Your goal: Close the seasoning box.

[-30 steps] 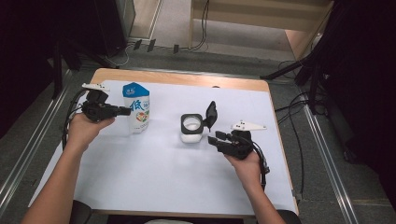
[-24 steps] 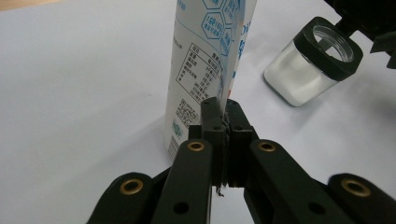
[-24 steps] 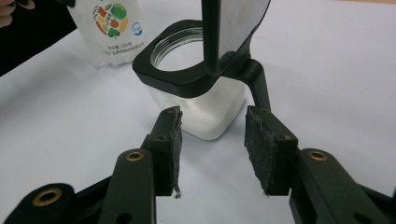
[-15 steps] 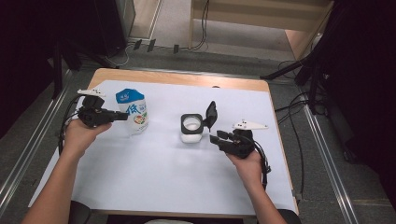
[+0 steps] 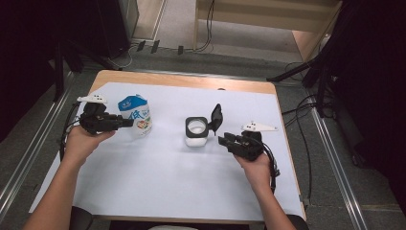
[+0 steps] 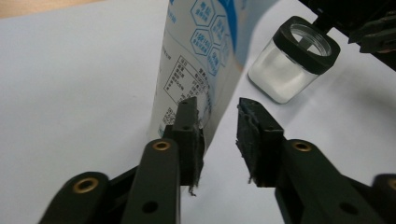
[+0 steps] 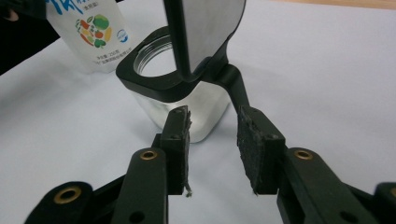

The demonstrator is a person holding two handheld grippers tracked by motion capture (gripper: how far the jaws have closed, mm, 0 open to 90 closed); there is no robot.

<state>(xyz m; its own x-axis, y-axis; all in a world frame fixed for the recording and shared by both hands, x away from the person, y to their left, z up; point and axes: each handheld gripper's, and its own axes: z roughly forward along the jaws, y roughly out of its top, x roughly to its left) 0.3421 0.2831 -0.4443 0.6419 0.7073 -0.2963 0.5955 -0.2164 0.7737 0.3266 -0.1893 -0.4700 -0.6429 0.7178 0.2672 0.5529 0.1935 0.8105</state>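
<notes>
The pouch (image 5: 136, 114) is standing upright on the bench (image 5: 158, 182) at its left side, just ahead of the left gripper (image 6: 217, 128), whose fingers have just been opening and are standing apart, off the pouch. The jar (image 5: 196, 132), lid (image 5: 216, 118) flipped up, is sitting mid-bench. The right gripper (image 7: 212, 140) is facing it, fingers apart and just been closing, nothing clamped.
</notes>
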